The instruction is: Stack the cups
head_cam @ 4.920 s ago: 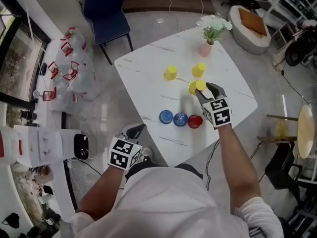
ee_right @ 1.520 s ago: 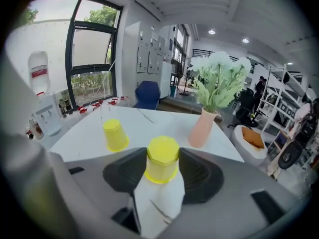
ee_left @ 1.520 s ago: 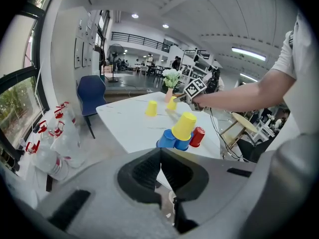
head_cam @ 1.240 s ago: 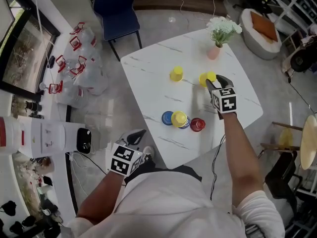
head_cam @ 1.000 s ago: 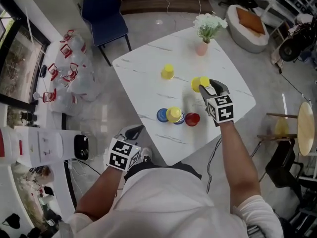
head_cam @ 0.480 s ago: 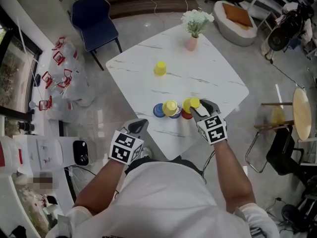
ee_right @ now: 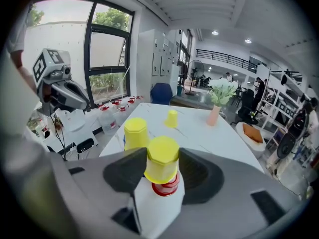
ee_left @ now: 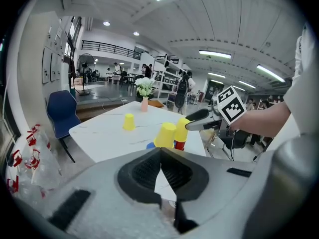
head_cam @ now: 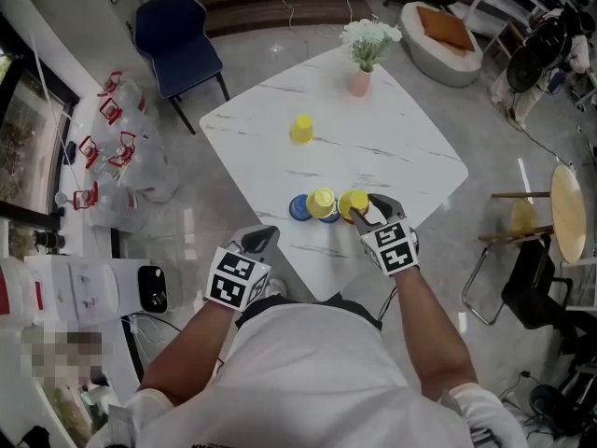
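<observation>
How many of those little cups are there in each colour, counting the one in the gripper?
Yellow cups: 3 (one held in the right gripper)
Blue cups: 2 (one mostly hidden under a yellow cup)
Red cups: 1
Total: 6 cups

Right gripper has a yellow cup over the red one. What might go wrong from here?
1. The right gripper grips the yellow cup just over the red cup; released off-centre, it may settle tilted.
2. The yellow-on-blue stack stands close beside; the opening gripper might knock it.
</observation>
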Motion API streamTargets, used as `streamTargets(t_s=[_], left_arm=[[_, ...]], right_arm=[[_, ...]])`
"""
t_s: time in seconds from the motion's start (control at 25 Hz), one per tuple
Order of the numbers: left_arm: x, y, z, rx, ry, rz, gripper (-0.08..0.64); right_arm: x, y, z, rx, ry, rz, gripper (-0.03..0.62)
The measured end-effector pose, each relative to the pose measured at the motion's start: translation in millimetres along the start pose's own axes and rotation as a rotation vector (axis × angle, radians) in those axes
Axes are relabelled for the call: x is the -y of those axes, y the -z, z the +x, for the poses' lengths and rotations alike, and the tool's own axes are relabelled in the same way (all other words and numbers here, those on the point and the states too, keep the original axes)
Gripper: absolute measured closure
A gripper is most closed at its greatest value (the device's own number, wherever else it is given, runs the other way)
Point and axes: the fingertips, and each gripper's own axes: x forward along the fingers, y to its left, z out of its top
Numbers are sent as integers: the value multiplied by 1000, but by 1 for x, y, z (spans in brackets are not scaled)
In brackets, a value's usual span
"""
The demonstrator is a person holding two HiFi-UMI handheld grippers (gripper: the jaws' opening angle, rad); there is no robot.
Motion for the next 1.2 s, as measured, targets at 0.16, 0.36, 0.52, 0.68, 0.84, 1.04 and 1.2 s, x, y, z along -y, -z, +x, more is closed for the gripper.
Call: streamTargets(t_s=[0.16,0.36,0.52,0.68,0.84,1.04,1.2], left_arm=[[-1,1,0,0,-3,-6,551],[-1,0,2,-9,-5,-17,551],[-4,0,5,-13,-14,-26,551],[-7,-4,9,-13,-36,-33,551],[-6,-6,8,-16,-63,-47,551],[-5,-8,8,-28,-111,-68,551],[-6,-4,7,-33,-162,-98,551]], right_arm=[[-5,1,5,-8,-8,-12,383],[-9,-11,-2,13,-31,-11,331],[7,-35,-25,133,-27,41,344],[53,-52,-34,204,0,122,404],[90,-44,-8,138,2,108,425],[100,-55,38,97,-93,31,434],[96,-68,84,74,-168,-83,433]])
